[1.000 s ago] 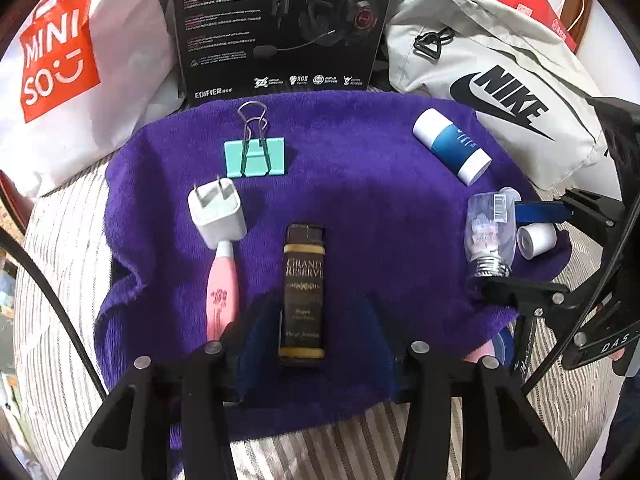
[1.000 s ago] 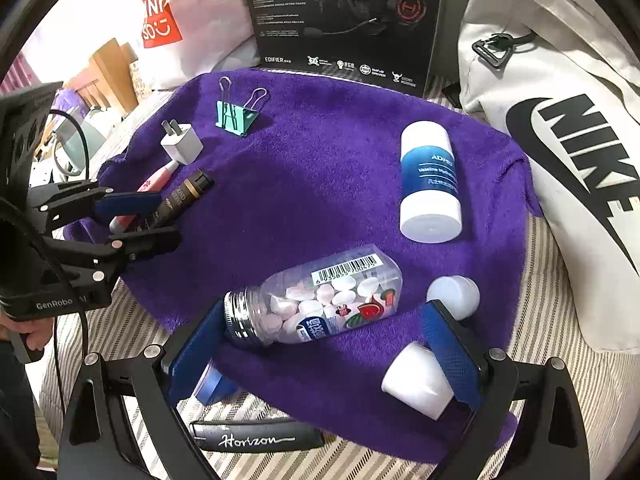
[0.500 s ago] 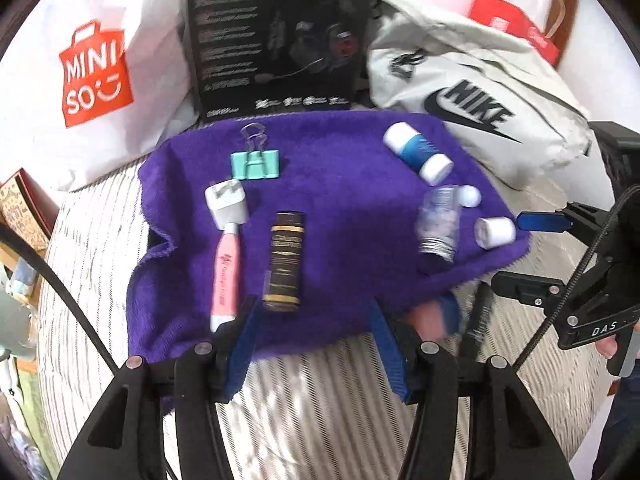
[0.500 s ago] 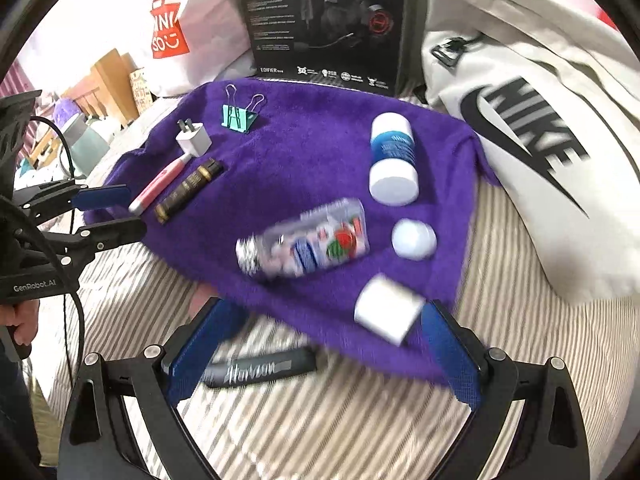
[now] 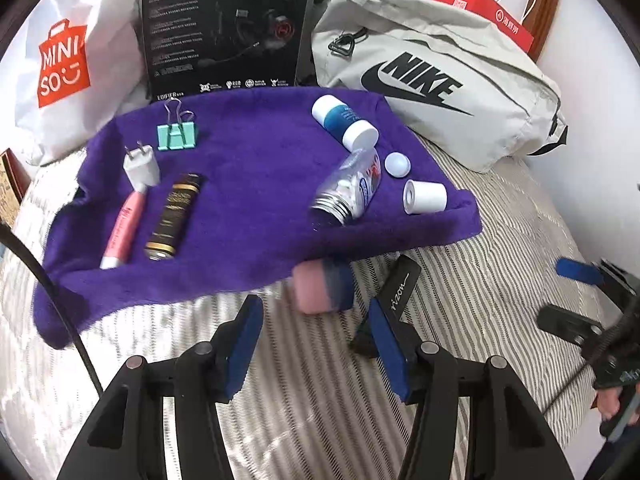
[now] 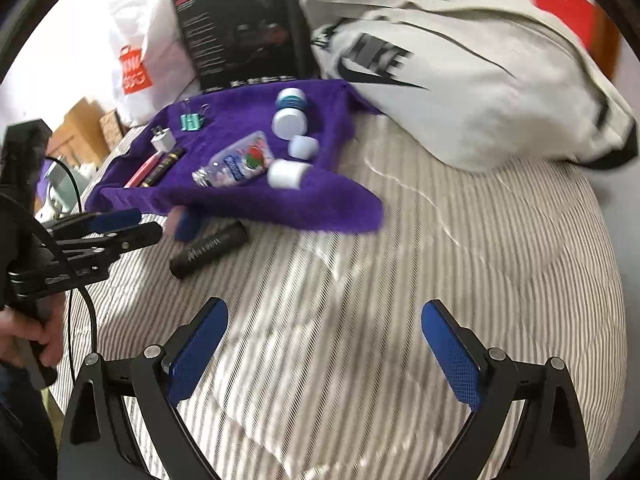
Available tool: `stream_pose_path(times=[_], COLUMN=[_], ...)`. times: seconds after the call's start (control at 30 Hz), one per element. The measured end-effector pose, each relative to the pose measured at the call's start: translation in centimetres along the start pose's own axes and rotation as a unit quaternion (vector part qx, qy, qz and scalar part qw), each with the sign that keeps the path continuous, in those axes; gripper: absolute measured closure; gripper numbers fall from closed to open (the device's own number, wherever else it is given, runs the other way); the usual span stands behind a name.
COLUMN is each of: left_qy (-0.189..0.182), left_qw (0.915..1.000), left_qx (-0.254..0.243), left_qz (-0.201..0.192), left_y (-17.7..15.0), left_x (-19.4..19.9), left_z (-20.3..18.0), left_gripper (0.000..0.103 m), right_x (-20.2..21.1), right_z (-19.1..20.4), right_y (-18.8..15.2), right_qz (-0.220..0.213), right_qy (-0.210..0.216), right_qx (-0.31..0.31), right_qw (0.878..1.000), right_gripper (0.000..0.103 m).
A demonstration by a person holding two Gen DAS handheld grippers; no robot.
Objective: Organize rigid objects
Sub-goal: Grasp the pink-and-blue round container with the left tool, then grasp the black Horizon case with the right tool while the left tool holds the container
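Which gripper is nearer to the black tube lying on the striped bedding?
Left. The left gripper hangs open just short of the black tube, which lies by its right finger. The right gripper is open too, farther back over bare bedding.

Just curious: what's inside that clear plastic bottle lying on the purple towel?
The clear plastic bottle holds small white tablets, seen through its wall beside the purple towel. Its printed label hides the rest, so how full it is stays unclear.

Both tools are matte black frames with silver screw heads at the joints. The left gripper (image 5: 314, 344) and the right gripper (image 6: 324, 354) carry blue textured pads (image 6: 450, 354) on their fingers. A thin black cable (image 6: 82, 308) loops from the left one.
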State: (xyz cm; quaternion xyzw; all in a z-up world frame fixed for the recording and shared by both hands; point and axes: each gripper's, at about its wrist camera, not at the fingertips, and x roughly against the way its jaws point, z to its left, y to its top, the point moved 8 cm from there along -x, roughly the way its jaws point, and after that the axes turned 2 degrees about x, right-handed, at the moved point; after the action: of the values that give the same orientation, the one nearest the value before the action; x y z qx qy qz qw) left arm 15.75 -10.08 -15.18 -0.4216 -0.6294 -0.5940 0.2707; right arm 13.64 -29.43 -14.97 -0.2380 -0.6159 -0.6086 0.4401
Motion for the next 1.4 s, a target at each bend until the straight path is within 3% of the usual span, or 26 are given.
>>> stream_pose_path(times=[0.43, 0.73, 0.93, 1.13, 1.4], left_qy=[0.045, 0.076, 0.054, 0.056, 0.083], left_qw=[0.9987, 0.9971, 0.9985, 0.9983, 0.9956], left_qx=[0.024, 0.000, 0.003, 0.012, 0.042], left_qz=[0.001, -0.004, -0.006, -0.005, -0.008], left_y=[0.3, 0.5, 0.6, -0.1, -2.2], left_x=[-2.8, -3.3, -3.2, -2.1, 0.1], left_z=[-0.6, -1.1, -0.8, 1.1, 6.6], left_gripper=[0.052, 0.068, 0.068, 0.068, 0.068], right_x=[1.8, 2.5, 1.7, 0.4, -3.8], right_z=[-1.7, -1.1, 0.1, 2.0, 5.7], right_y=[-2.0, -1.5, -1.3, -0.9, 1.1], right_qz=[-0.029, -0.042, -0.035, -0.026, -0.008], right_qy=[-0.035, -0.037, -0.025, -0.012, 0.009], right_qx=[-0.036, -0.026, -0.022, -0.012, -0.015], right_qw=[0.998, 0.998, 0.999, 1.000, 1.000], right_gripper=[0.007, 0.007, 0.007, 0.007, 0.007])
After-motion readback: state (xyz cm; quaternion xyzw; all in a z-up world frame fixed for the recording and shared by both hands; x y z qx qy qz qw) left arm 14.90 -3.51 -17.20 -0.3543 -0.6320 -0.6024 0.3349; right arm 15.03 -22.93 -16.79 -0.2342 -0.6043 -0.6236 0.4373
